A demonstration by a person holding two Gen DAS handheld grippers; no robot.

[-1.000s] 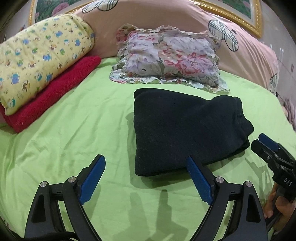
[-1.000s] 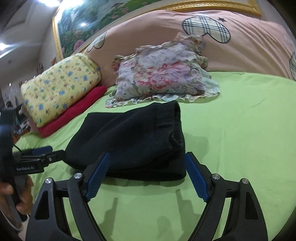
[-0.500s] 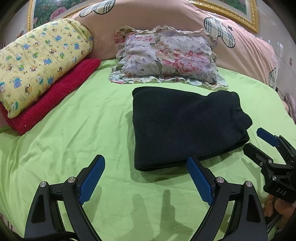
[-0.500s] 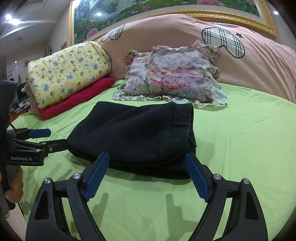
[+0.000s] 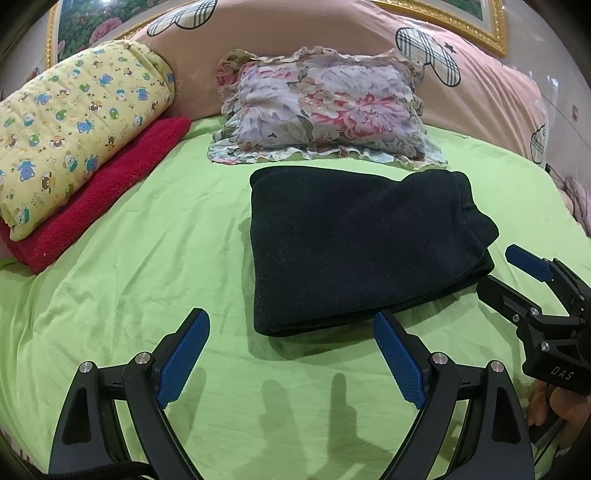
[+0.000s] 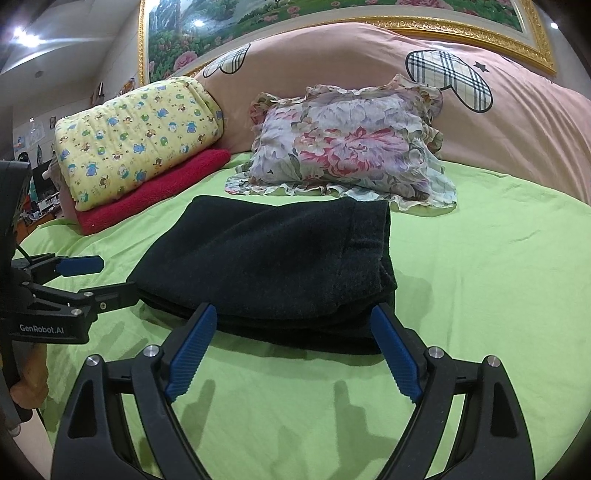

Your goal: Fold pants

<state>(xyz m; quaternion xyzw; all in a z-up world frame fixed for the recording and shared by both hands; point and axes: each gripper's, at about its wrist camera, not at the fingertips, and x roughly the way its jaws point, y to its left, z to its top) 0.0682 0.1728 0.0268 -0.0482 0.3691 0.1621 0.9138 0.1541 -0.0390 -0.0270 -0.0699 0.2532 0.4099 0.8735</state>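
Observation:
The black pants [image 5: 354, 251] lie folded into a thick rectangle on the green bed sheet [image 5: 147, 258]; they also show in the right wrist view [image 6: 273, 266]. My left gripper [image 5: 291, 354] is open and empty, just short of the pants' near edge. My right gripper [image 6: 291, 350] is open and empty, just short of the pants' right end. The right gripper shows at the right edge of the left wrist view [image 5: 517, 273]. The left gripper shows at the left edge of the right wrist view [image 6: 88, 280], beside the pants.
A floral pillow [image 5: 325, 110] lies behind the pants. A yellow patterned quilt [image 5: 74, 122] sits on a folded red blanket [image 5: 103, 192] at the back left. A pink duvet [image 5: 369, 33] runs along the headboard.
Both grippers have drawn back a little from the folded pants and stay open. The pants have not moved.

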